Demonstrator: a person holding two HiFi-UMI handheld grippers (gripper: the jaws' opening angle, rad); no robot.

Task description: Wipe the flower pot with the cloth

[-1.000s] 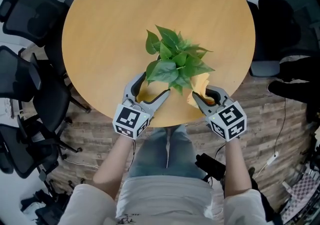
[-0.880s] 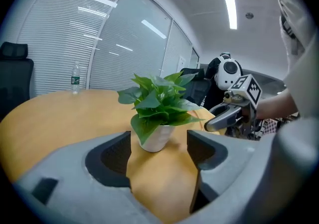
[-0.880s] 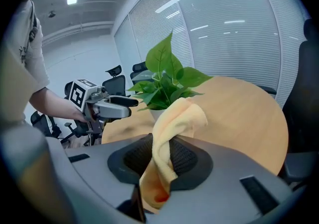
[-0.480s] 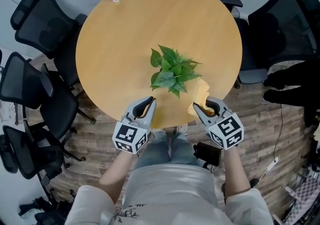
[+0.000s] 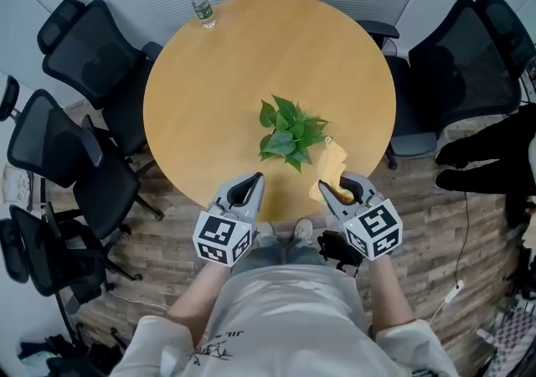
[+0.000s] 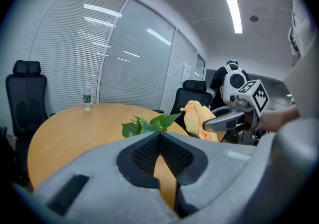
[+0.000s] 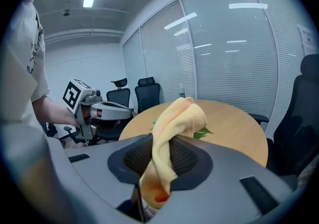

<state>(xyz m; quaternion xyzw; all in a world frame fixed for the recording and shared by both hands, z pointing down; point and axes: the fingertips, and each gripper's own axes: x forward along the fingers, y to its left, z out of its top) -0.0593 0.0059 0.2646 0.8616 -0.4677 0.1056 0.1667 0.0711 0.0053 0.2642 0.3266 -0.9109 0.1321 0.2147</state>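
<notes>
Water bottle (image 5: 201,7) standing at surface's (image 5: 251,65) far edge. Left hand-held gripper (image 5: 254,179) clenching on nothing, jaws just closing. Potted plant (image 5: 291,132) sitting mid-surface, leaves hiding flower pot. Right hand-held gripper (image 5: 339,189) grasping yellow-orange cloth (image 5: 332,167) just beside plant.

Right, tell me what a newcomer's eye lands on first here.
A leafy green plant stands near the middle of a round wooden table. Close by, over the near edge, the right gripper is shut on a yellow cloth bunched up between its fingers. Black office chairs ring the table, and a water bottle stands at its far edge.
</notes>
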